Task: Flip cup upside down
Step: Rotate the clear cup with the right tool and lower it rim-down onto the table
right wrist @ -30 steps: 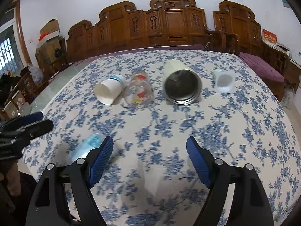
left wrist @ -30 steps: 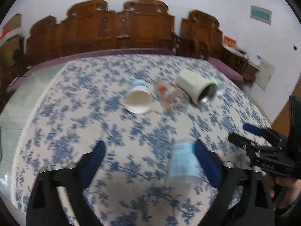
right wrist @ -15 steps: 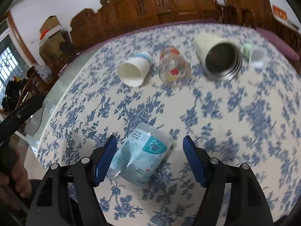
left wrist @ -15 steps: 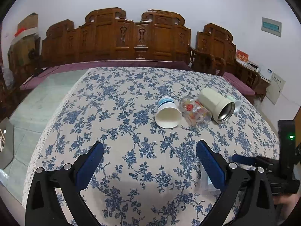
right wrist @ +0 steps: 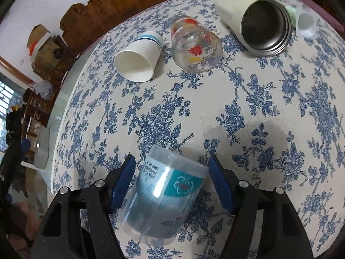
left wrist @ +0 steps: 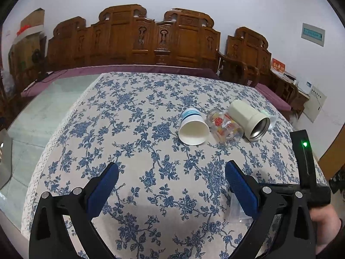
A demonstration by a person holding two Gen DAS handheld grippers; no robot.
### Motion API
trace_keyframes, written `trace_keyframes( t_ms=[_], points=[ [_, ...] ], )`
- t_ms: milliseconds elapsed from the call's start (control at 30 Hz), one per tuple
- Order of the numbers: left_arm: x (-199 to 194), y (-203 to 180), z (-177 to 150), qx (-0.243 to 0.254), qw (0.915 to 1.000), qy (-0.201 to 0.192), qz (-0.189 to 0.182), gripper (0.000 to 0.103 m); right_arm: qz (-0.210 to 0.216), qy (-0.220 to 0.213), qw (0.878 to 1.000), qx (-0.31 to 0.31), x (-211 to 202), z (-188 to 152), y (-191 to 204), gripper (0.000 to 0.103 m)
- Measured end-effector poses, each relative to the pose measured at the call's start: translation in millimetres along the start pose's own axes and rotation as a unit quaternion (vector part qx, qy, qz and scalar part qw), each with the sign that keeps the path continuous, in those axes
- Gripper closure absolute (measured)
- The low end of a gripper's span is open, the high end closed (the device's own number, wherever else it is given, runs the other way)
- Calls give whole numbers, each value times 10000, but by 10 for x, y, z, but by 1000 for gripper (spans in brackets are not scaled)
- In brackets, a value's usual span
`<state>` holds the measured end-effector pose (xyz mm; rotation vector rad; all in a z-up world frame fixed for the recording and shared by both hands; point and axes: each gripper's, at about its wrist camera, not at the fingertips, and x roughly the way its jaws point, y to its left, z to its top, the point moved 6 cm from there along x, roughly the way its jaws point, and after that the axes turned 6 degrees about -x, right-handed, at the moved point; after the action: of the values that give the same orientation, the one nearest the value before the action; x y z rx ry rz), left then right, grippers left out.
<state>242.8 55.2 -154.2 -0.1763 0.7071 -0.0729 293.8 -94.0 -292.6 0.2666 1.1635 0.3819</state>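
Cup (right wrist: 166,196), clear light plastic, lies sideways between right gripper's (right wrist: 171,183) spread fingers; likely slippery, grip mid-body gently.

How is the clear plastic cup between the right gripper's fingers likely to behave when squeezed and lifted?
The plastic cup looks thin-walled, so it probably flexes under a squeeze. It lies on its side on the tablecloth, so a nudge may roll it. The right gripper straddles it, apparently not yet clamped.
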Motion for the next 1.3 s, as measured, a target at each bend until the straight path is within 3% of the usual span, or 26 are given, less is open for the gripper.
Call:
trace_keyframes(
  t_ms=[100, 200, 300, 400, 633, 867, 1300],
  points=[
    [5, 2, -2, 2, 10000, -3, -5, 8, 59, -30, 10000, -39, -20, 17, -1, 39],
    [4, -13, -11, 2, 10000, 4, -22, 8, -2, -479, 9980, -409, -174, 97, 51, 40],
    [11, -41, -23, 26, 10000, 20, -30, 8, -421, -982, 9890, -1023, -328, 187, 118, 41],
    [17, -59, -30, 45, 10000, 29, -42, 8, -844, -1435, 9725, -1631, -438, 279, 170, 43],
    [30, -85, -46, 94, 9999, 60, -45, 8, -1531, -1619, 9459, -2358, -443, 397, 96, 43],
    [33, -99, -52, 120, 9999, 68, -48, 8, -1774, -1516, 9328, -2746, -465, 333, 113, 43],
    [39, -104, -60, 128, 9999, 86, -51, 8, -1424, -1356, 9463, -2566, -435, 254, 222, 39]
  ],
)
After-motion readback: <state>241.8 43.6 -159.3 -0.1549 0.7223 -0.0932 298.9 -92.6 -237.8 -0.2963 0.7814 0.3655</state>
